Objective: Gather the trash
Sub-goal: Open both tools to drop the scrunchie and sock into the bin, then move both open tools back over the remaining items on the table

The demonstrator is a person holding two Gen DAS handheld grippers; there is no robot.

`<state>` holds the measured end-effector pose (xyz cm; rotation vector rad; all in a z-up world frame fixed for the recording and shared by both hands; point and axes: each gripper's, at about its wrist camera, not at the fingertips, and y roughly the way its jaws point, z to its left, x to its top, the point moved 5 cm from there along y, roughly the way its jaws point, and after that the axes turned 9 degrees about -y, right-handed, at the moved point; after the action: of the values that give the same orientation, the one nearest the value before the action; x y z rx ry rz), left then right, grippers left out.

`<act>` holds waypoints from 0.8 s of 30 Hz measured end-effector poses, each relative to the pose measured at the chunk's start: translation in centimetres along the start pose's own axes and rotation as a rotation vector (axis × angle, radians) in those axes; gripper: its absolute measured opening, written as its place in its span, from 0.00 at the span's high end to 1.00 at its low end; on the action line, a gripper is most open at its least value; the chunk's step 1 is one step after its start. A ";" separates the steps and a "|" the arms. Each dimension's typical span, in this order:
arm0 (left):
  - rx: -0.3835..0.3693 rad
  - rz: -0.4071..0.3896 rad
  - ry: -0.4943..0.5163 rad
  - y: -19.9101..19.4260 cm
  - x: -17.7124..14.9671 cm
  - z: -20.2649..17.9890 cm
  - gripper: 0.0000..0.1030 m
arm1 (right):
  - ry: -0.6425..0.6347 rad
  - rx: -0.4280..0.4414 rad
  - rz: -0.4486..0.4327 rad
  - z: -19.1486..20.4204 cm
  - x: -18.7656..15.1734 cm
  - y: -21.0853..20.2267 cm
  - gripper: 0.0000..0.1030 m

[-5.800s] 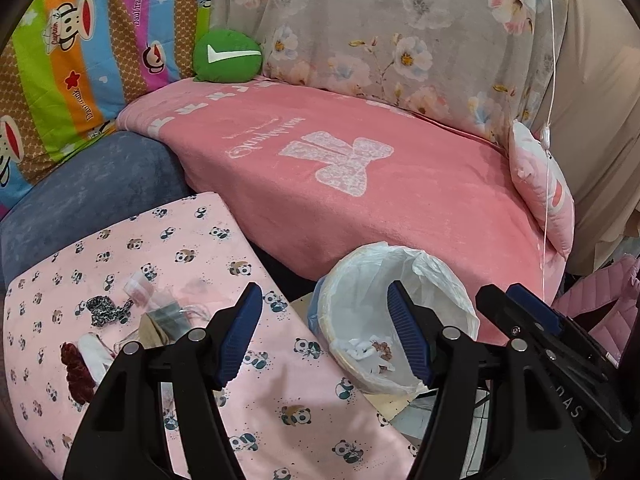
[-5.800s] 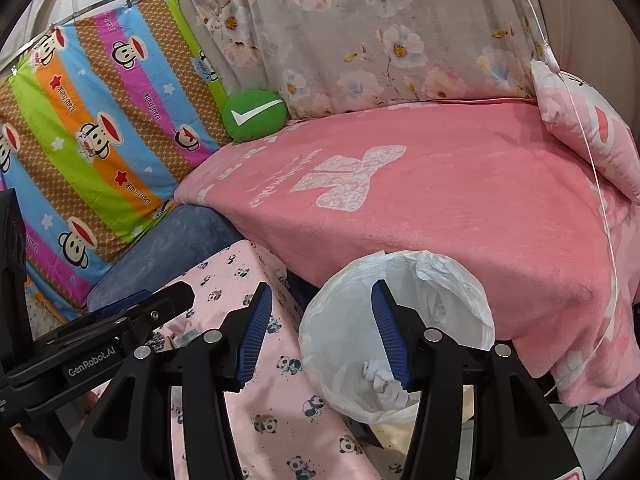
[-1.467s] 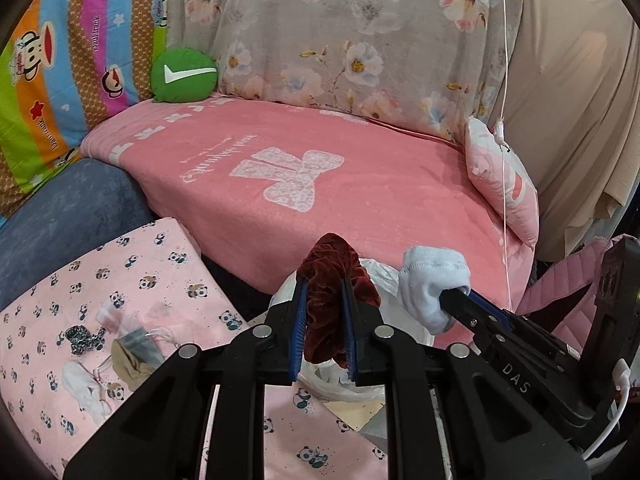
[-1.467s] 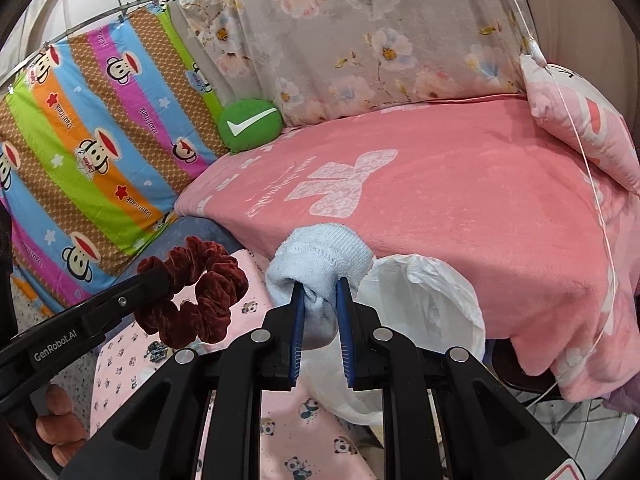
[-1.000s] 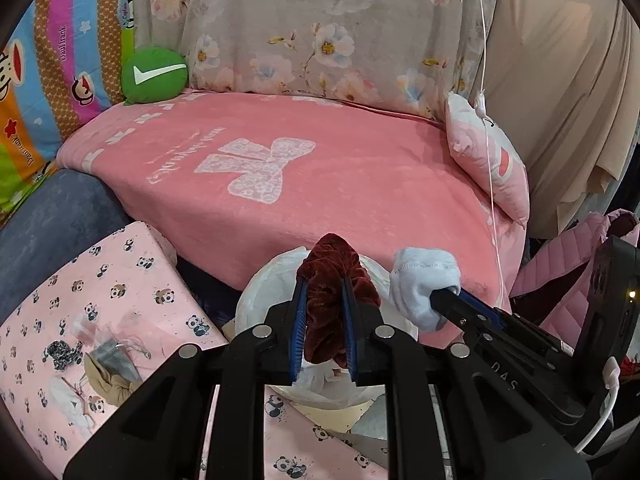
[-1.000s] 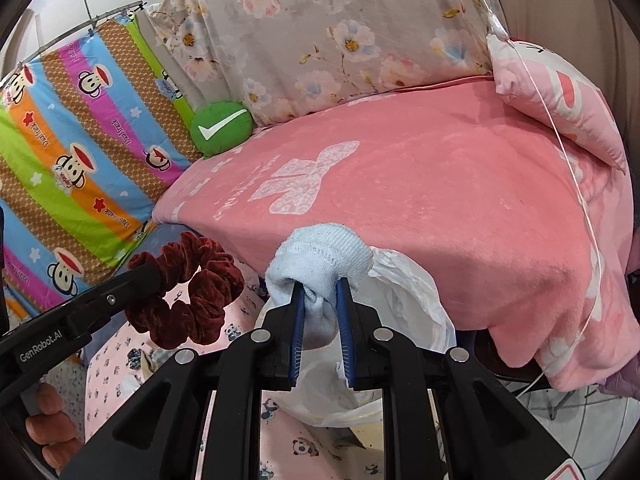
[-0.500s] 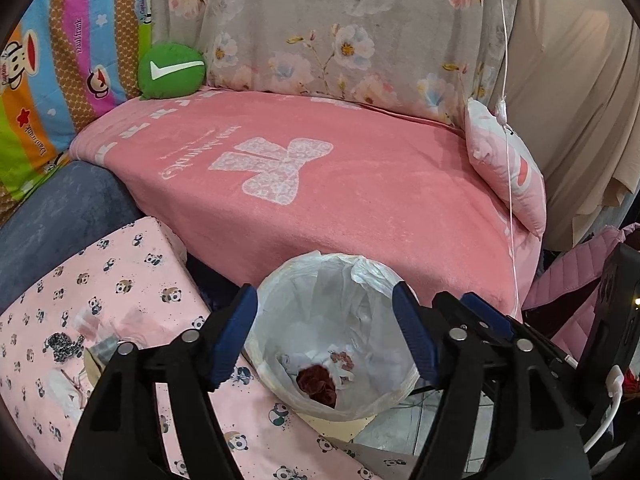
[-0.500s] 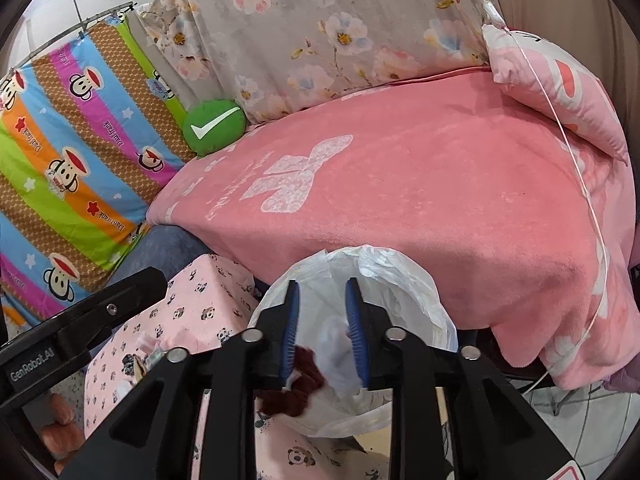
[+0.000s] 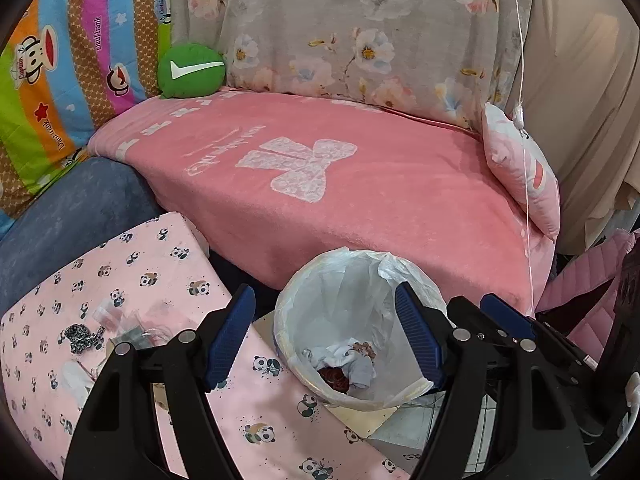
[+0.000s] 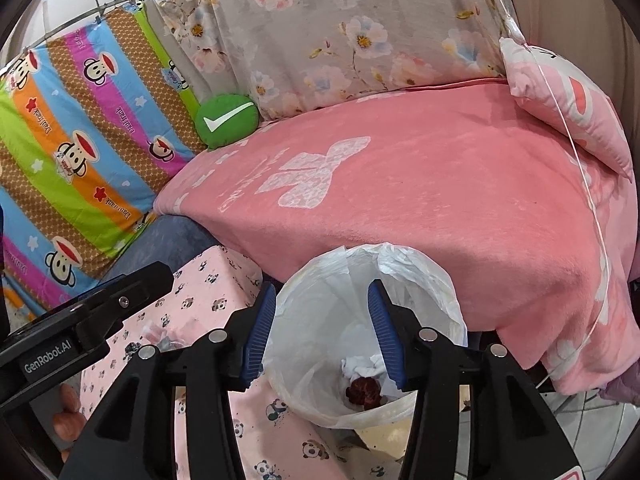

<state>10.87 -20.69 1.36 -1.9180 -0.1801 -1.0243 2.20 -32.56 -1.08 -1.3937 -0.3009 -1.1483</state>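
A white-lined trash bin (image 9: 288, 312) stands on the floor below both grippers; it also shows in the right wrist view (image 10: 444, 292). Inside lie a dark red scrunchie (image 9: 334, 376) (image 10: 364, 392) and a pale blue sock (image 9: 360, 370), with crumpled white tissue (image 10: 362, 364). My left gripper (image 9: 324, 338) is open and empty above the bin. My right gripper (image 10: 322, 334) is open and empty above the bin. More trash (image 9: 124, 334), a clear wrapper and a dark speckled piece (image 9: 80, 336), lies on the panda-print table (image 9: 160, 256) to the left.
A pink blanket-covered sofa (image 9: 360, 184) stands behind the bin, with a green cushion (image 9: 190, 70) and a pink pillow (image 9: 520, 168). A thin white cord (image 9: 528, 200) hangs at the right. A blue seat (image 9: 72, 216) lies left of the table.
Both grippers have opened and dropped their loads: the scrunchie from the left and the sock from the right now lie in the bin. Since half a second ago the right jaws have spread wider.
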 end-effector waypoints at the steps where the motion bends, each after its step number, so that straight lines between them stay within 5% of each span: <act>1: 0.003 -0.001 -0.004 -0.1 0.0 0.2 0.33 | -0.002 0.001 0.001 0.2 0.0 0.0 0.52; 24: 0.074 0.003 -0.162 -2.5 -1.6 8.9 0.29 | -0.119 0.072 0.037 8.2 -1.5 -0.2 0.50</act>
<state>13.79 -11.93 -0.18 -1.9331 -0.3038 -0.8486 4.96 -24.72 -0.18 -1.4010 -0.3956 -1.0173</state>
